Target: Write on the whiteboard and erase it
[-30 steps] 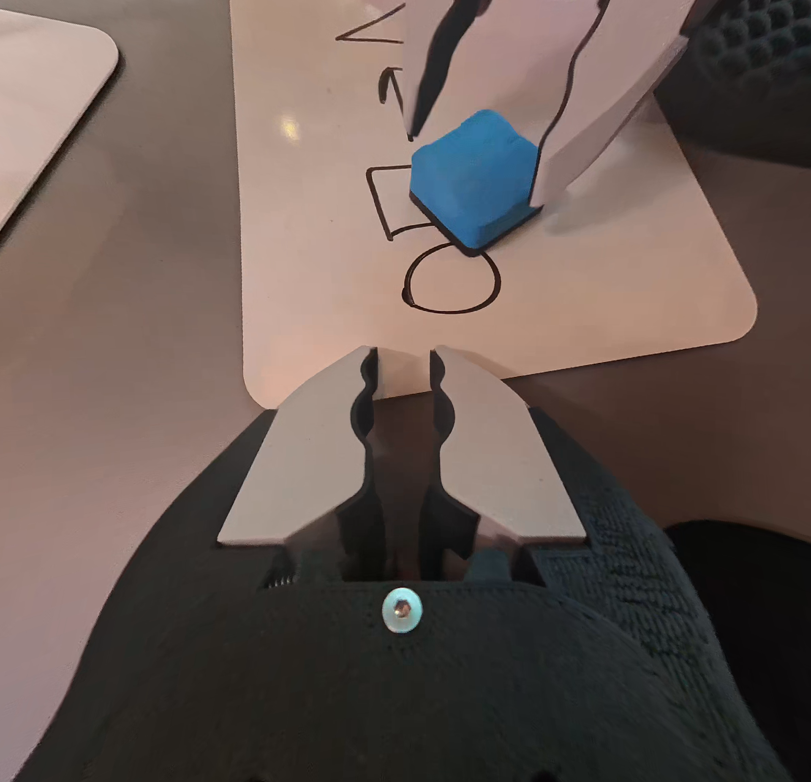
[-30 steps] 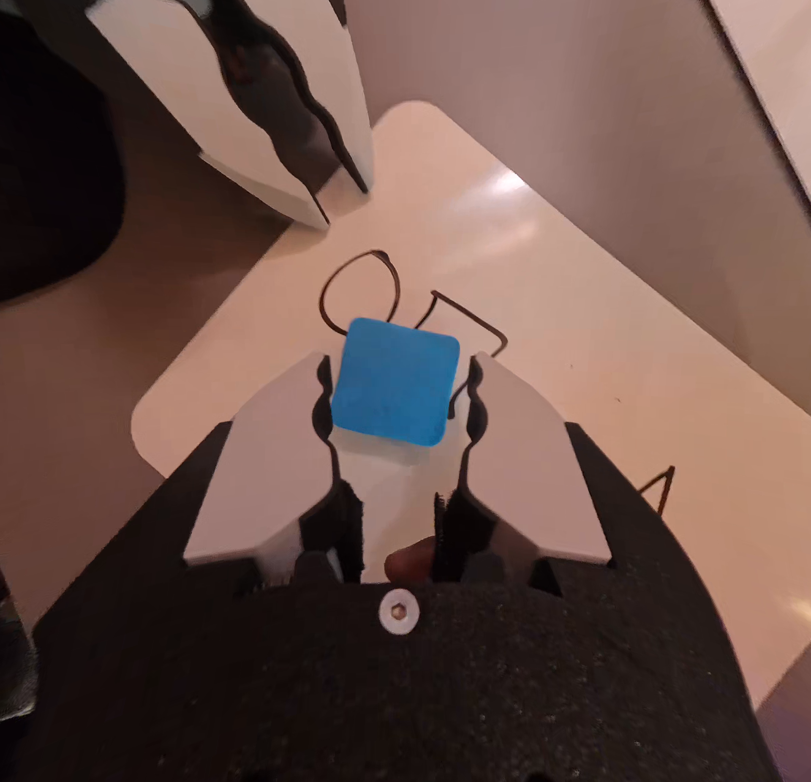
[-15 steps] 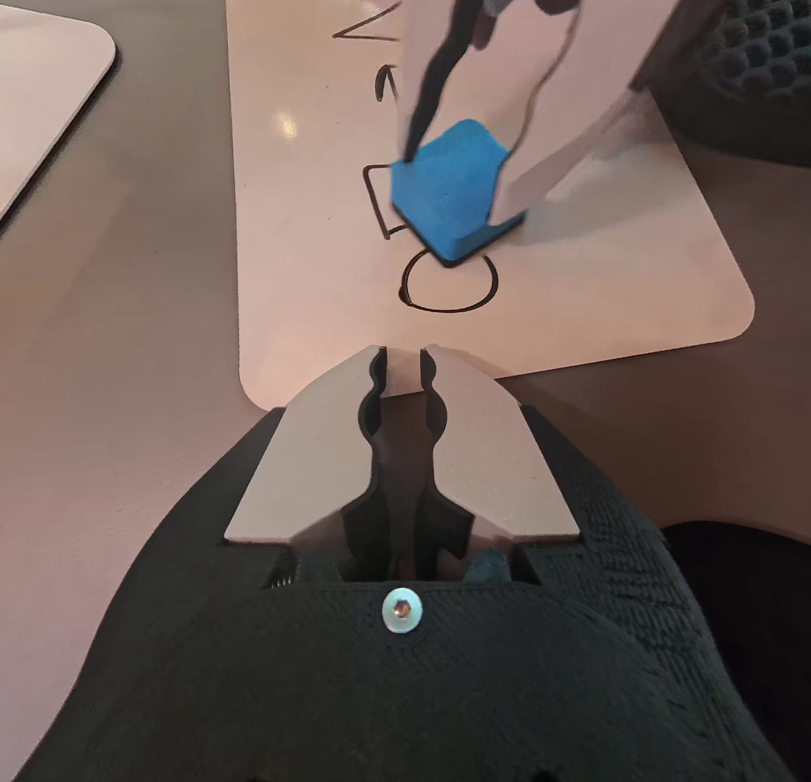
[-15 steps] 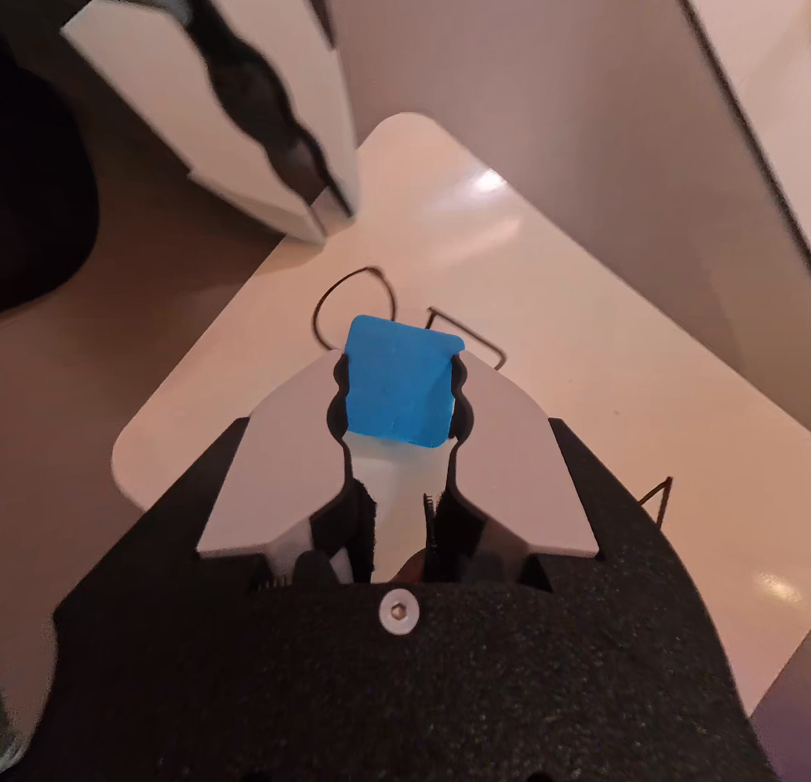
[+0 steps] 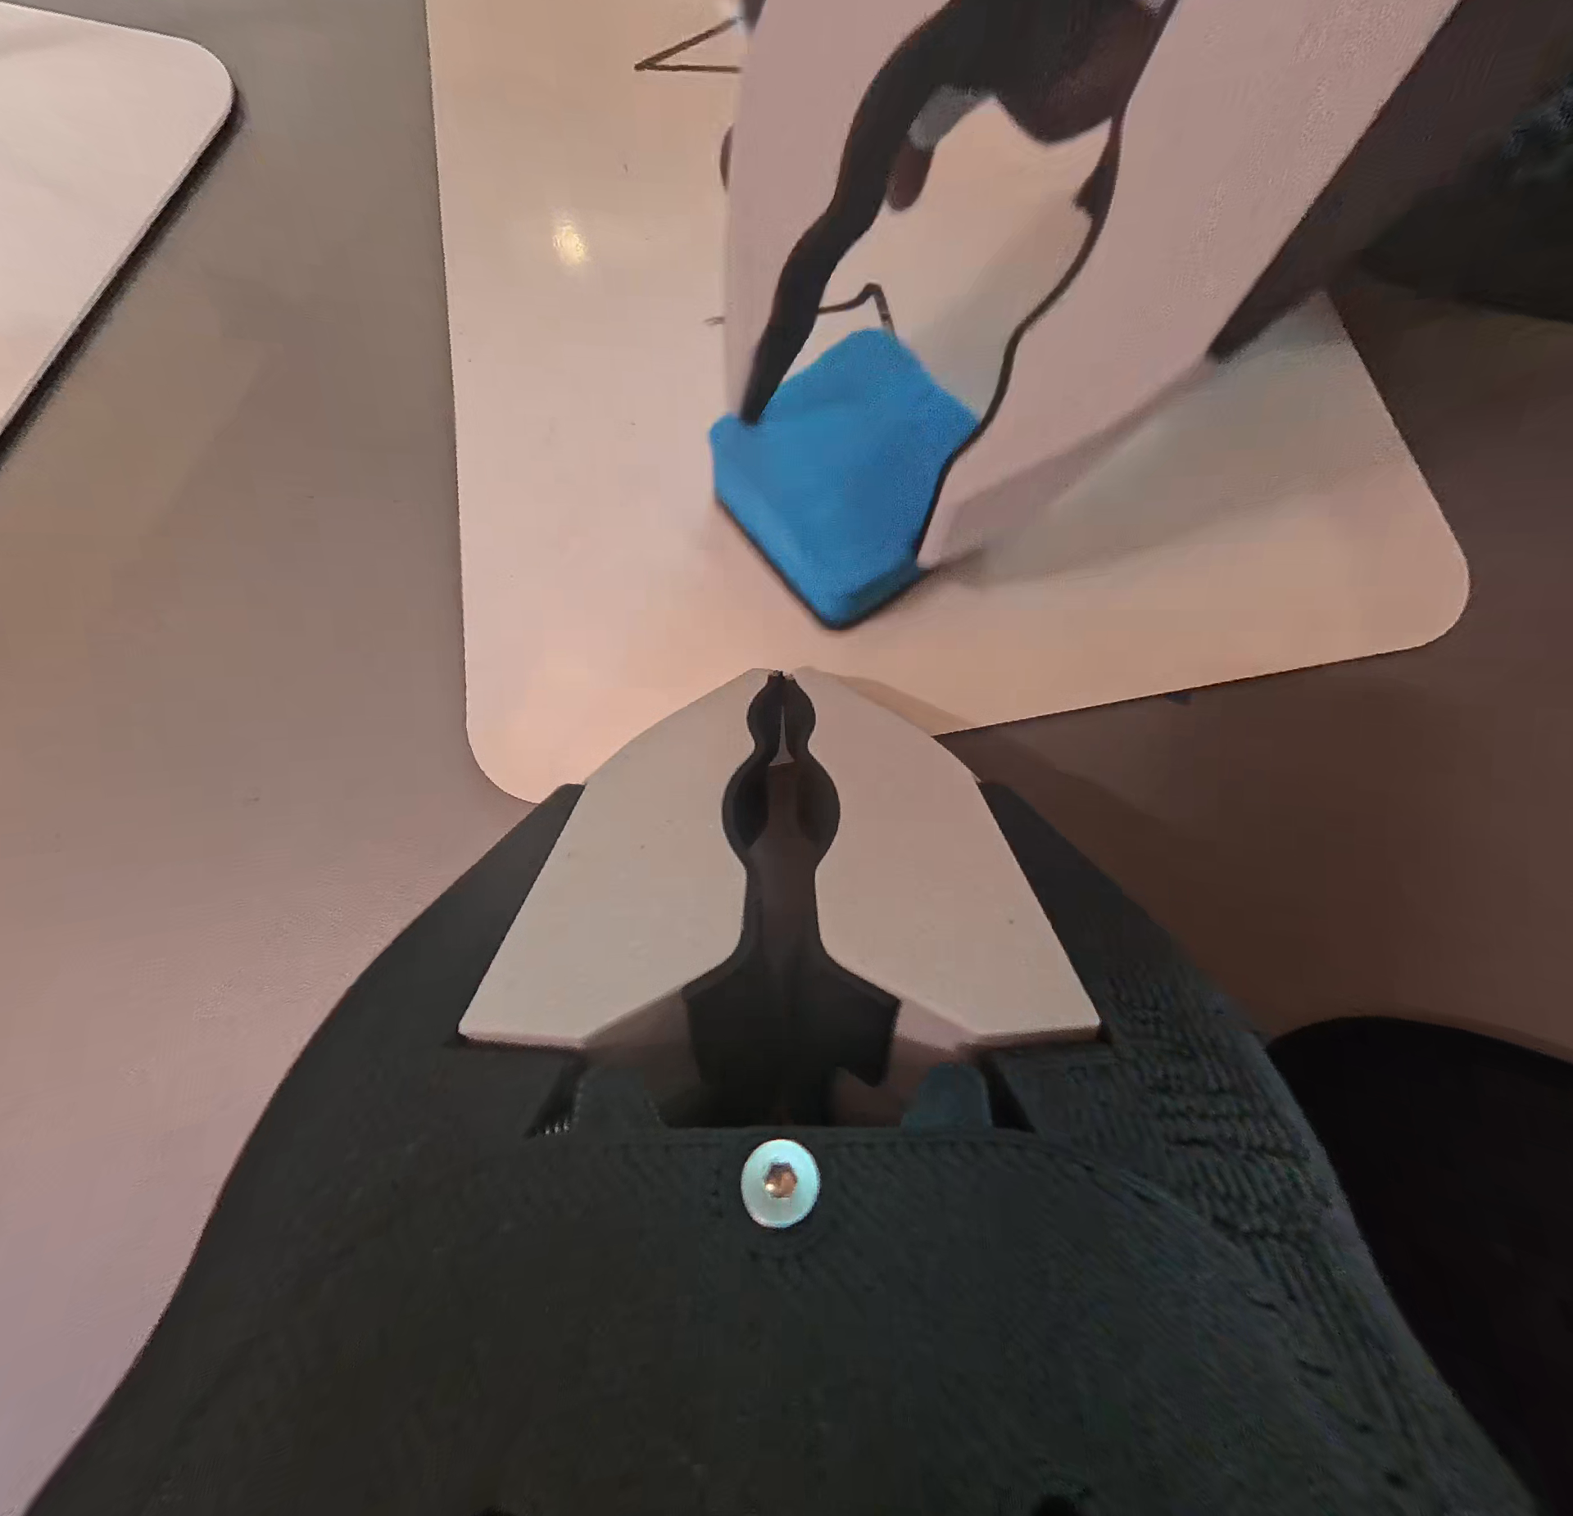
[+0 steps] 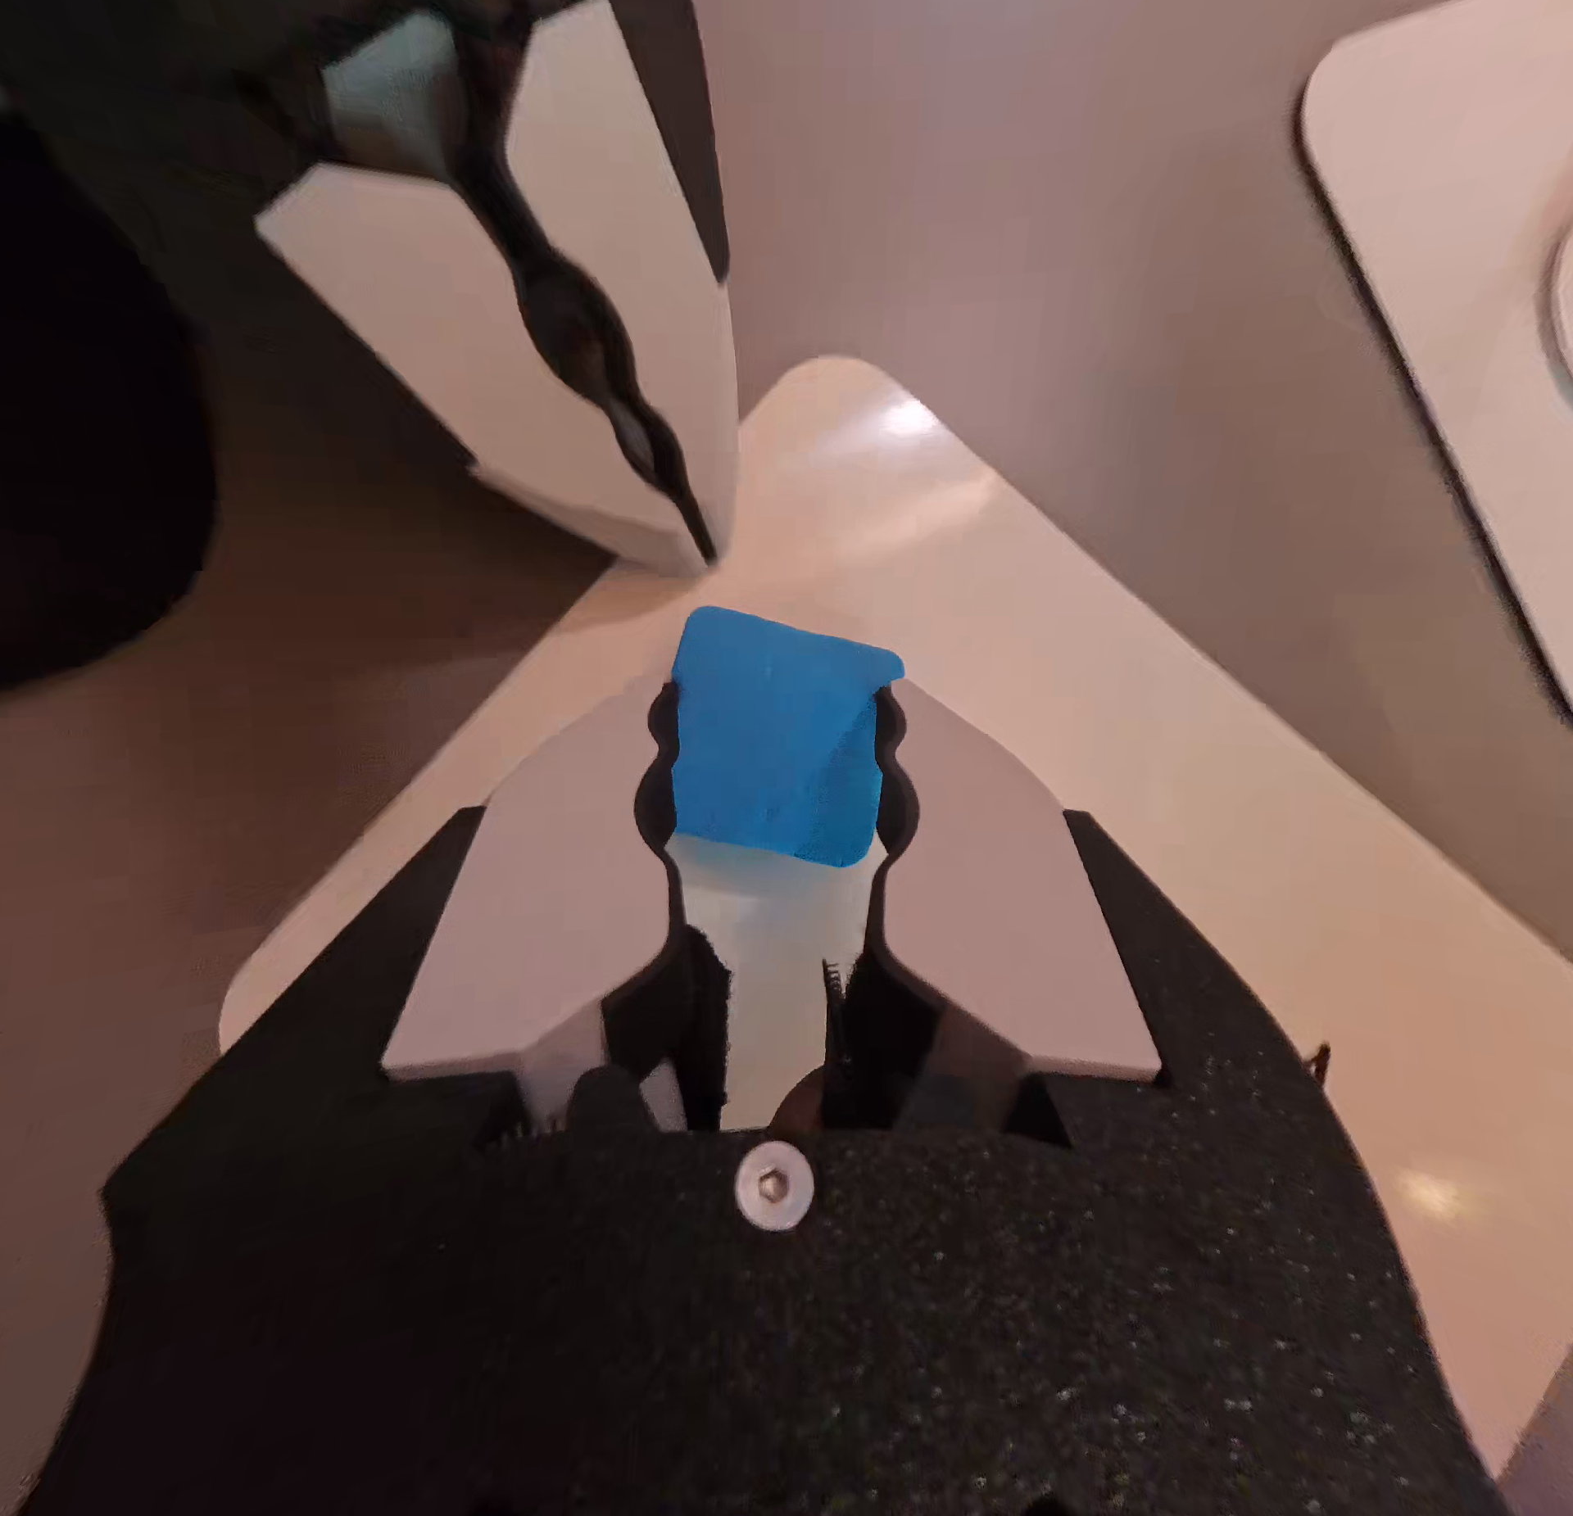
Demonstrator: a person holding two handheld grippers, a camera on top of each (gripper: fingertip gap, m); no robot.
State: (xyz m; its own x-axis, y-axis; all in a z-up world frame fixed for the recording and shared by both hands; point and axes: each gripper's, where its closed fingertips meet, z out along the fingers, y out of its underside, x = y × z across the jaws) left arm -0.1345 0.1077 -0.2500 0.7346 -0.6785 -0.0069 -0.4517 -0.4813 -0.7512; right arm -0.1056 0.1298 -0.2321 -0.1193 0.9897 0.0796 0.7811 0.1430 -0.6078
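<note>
On white rounded whiteboard (image 5: 596,471), near its corner: blue square foam eraser (image 6: 775,760) pinched between right gripper (image 6: 776,735) fingertips, pressed flat. Left gripper (image 5: 781,677) closed, empty, at whiteboard edge. Left view alone shows black marker lines (image 5: 681,58) beyond eraser.

Right hand-held gripper (image 5: 838,488) hides most marks (image 5: 851,305); second board (image 6: 1464,284) seemingly cropped.
</note>
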